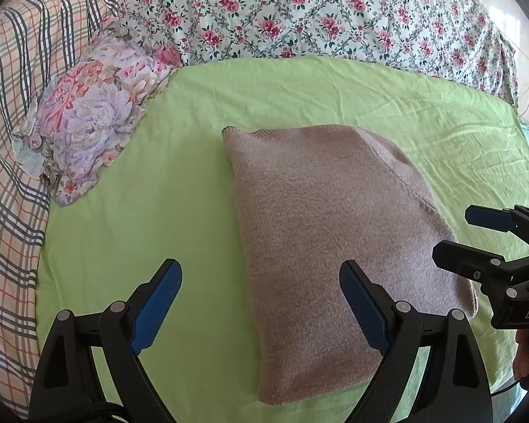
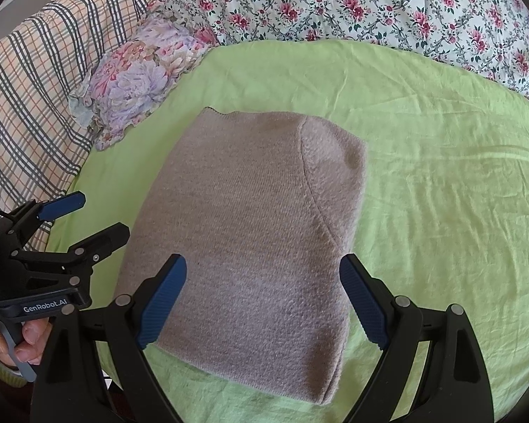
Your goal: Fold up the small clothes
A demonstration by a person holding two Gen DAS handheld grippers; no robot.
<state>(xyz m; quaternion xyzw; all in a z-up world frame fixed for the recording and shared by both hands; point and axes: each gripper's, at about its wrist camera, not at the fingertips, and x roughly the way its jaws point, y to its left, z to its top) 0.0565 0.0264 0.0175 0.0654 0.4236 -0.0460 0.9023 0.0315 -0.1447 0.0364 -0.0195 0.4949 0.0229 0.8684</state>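
Observation:
A pinkish-grey knitted garment (image 1: 335, 232) lies folded into a neat rectangle on the light green sheet (image 1: 158, 211); it also shows in the right wrist view (image 2: 250, 239). My left gripper (image 1: 261, 303) is open and empty, held above the garment's near left edge. My right gripper (image 2: 262, 299) is open and empty above the garment's near end. The right gripper shows at the right edge of the left wrist view (image 1: 455, 236), and the left gripper at the left of the right wrist view (image 2: 98, 215), both with jaws apart.
A floral pillow (image 1: 91, 116) lies at the sheet's far left corner. A checked blanket (image 1: 7, 162) runs along the left side. A flowered quilt (image 1: 317, 10) is piled along the back. The green sheet (image 2: 441, 194) extends to the right of the garment.

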